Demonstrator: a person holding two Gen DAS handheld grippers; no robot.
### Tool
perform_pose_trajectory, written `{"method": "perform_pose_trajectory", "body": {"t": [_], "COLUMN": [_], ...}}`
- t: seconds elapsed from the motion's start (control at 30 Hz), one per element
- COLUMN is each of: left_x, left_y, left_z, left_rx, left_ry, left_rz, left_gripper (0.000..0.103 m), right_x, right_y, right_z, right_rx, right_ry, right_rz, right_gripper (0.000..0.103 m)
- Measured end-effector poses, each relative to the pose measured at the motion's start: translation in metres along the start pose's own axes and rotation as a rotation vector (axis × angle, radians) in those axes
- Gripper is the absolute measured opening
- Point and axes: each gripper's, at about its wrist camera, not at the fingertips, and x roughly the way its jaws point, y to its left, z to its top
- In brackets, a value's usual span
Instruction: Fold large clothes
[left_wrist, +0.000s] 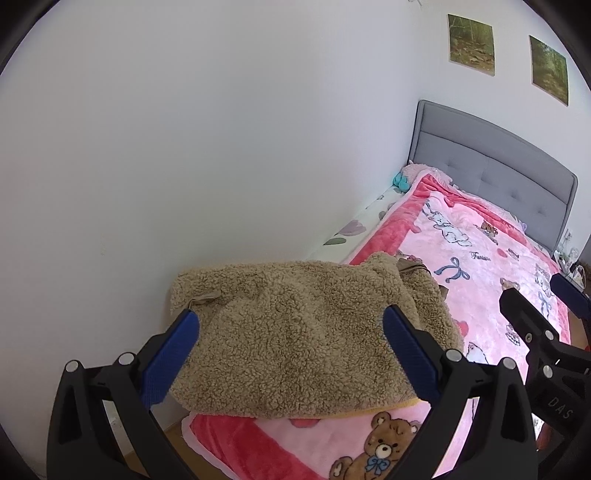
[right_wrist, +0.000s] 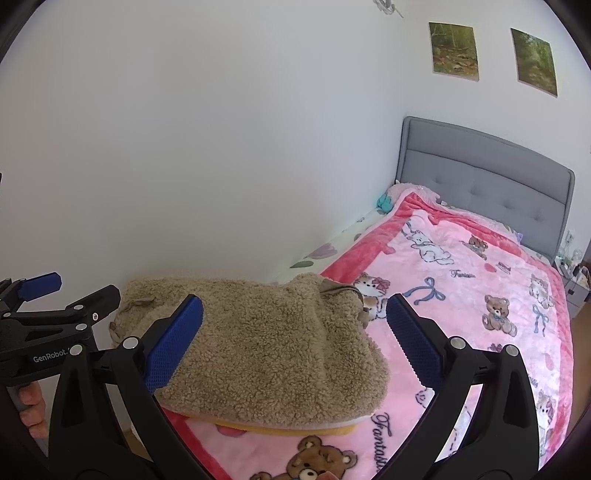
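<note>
A tan fleece jacket (left_wrist: 288, 332) (right_wrist: 258, 347) lies folded into a thick bundle at the foot corner of the bed, over a yellow edge (right_wrist: 288, 428) of another folded cloth. My left gripper (left_wrist: 291, 332) hovers open above the bundle, blue pads spread wide and empty. My right gripper (right_wrist: 295, 328) is open too, raised over the bundle's right half and holding nothing. Each gripper shows in the other's view: the right gripper (left_wrist: 535, 295) at the right, the left gripper (right_wrist: 70, 291) at the left edge with a hand (right_wrist: 31, 406) on its handle.
The pink bear-print blanket (left_wrist: 498, 258) (right_wrist: 480, 280) covers the bed up to a grey padded headboard (right_wrist: 480, 181). A white wall runs along the bed's left side. A plush toy (left_wrist: 410, 177) sits by the headboard. A nightstand (right_wrist: 576, 284) stands at far right. Wooden floor (left_wrist: 173, 435) lies below the bed corner.
</note>
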Motion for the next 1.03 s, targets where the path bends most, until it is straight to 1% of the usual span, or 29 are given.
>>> {"method": "perform_pose_trajectory", "body": {"t": [0.13,0.27,0.4,1.03], "left_x": [-0.0003,-0.0010,-0.0022,0.0006], "left_y": [-0.0014,-0.0002,-0.0033,-0.0028], "left_z": [0.0000,0.0002,0.0014,0.0062], "left_rx": [0.015,-0.005,0.011,0.002], "left_ry": [-0.004,0.003,-0.006,0.013], "left_rz": [-0.001,-0.016,-0.001,-0.007], "left_gripper": [0.098,0.098,0.098,0.098], "right_x": [-0.0002,-0.0010,-0.0010,0.0001], "right_y": [-0.0006,-0.0012,-0.0020,-0.0041], "right_z": [0.0009,0.0007,0.0005,0.0027], "right_rx": [0.001,0.003,0.008,0.014], "right_ry": [-0.004,-0.007,-0.012,-0.029], "right_rz": [-0.003,-0.002,-0.003,-0.002], "right_gripper": [0.095,0.095,0.095,0.095]}}
